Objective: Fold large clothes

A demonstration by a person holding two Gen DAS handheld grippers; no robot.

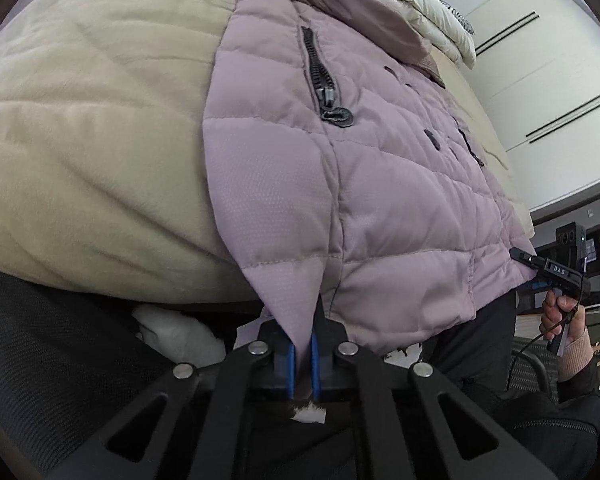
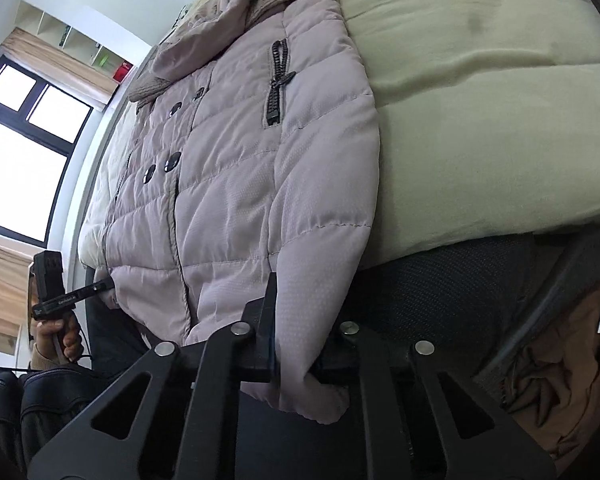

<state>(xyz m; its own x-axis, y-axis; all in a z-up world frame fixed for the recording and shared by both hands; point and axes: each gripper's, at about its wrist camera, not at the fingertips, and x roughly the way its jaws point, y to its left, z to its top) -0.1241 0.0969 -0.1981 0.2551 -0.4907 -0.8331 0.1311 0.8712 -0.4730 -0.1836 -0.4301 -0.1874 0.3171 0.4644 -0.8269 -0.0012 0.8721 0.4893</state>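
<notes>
Lilac quilted puffer coat (image 1: 380, 184) spread front-up on a beige bed cover (image 1: 92, 128), hem overhanging the near bed edge. Left gripper (image 1: 303, 354) pinched shut on one hem corner, right gripper (image 2: 296, 344) clamped on the opposite corner. Bare bedding beyond each side seam; folded duvet (image 1: 424, 4) far ahead.

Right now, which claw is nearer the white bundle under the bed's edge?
Left. The left claw, shut on the jacket hem, sits just right of the white bundle; the right claw grips the hem's far corner.
</notes>
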